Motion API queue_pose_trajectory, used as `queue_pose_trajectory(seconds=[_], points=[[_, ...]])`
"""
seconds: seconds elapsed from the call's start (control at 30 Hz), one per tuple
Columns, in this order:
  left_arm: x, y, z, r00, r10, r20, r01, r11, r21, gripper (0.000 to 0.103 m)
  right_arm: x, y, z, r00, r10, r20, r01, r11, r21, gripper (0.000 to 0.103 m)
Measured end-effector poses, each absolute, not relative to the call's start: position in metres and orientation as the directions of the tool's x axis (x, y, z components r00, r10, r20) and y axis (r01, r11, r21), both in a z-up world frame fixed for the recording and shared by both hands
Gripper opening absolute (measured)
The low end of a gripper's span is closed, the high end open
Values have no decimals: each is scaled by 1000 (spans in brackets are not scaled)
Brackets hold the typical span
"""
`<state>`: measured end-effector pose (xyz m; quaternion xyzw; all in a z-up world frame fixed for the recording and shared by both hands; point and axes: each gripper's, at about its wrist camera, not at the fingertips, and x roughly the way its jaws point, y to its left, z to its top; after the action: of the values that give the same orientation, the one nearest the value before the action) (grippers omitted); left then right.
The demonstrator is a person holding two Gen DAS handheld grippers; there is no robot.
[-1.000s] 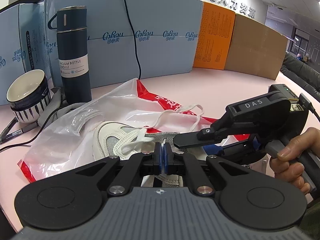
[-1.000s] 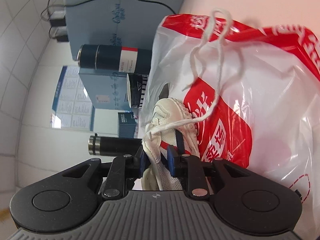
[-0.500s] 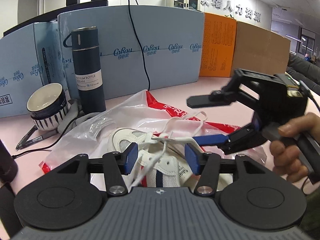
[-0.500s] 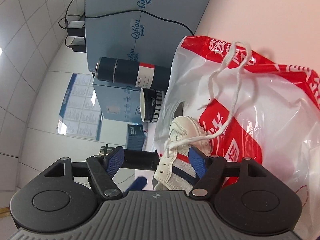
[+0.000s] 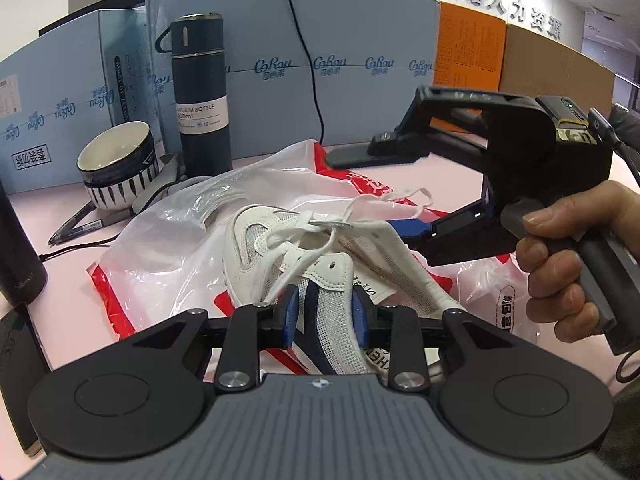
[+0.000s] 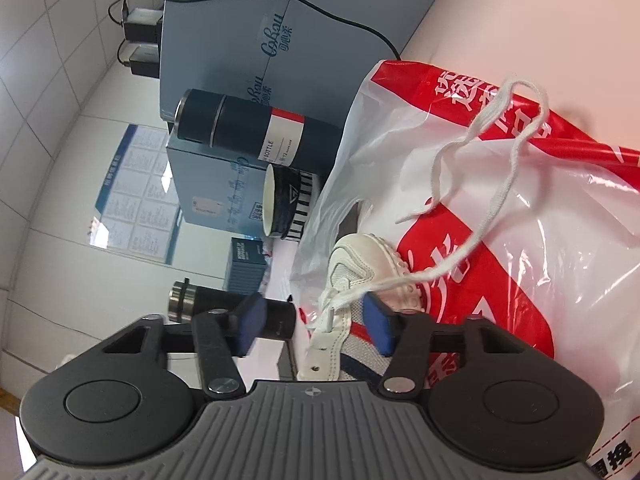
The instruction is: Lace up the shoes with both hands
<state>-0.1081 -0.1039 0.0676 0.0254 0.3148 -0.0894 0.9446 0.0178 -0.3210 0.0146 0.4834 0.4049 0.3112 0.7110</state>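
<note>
White shoe (image 5: 320, 272) lies between the closing left hand-held gripper's (image 5: 325, 314) jaws.

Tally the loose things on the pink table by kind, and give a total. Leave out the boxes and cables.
Shoe: 1
Plastic bag: 1
Vacuum bottles: 2, one upright by the boxes, one at the left edge
Bowl: 1
Pen: 1
Total: 6
</note>
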Motion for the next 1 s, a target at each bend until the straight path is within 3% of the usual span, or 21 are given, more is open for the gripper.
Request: queue_pose_trajectory(seconds=[0.17, 0.37, 0.47, 0.67, 0.87, 1.0], points=[[-110, -104, 67, 792, -136, -595, 163, 987, -9, 32, 14, -318, 17, 482, 824, -298, -83, 381, 921, 31], [-109, -103, 65, 789, -148, -596, 162, 986, -31, 27, 9, -322, 14, 501, 808, -309, -75, 396, 915, 4], [-109, -103, 65, 789, -143, -597, 156, 987, -31, 29, 8, -327, 10, 505, 824, -258, -28, 314, 949, 4], [-109, -102, 63, 790, -138, -597, 147, 989, -34, 29, -7, -340, -36, 571, 820, -41, 218, -102, 971, 5], [-107, -101, 63, 786, -149, -600, 152, 987, -46, 29, -12, -348, -26, 640, 744, 192, 159, -373, 914, 4], [-107, -102, 63, 784, -153, -602, 153, 987, -51, 29, -14, -358, -3, 681, 675, 285, 109, -478, 872, 4]])
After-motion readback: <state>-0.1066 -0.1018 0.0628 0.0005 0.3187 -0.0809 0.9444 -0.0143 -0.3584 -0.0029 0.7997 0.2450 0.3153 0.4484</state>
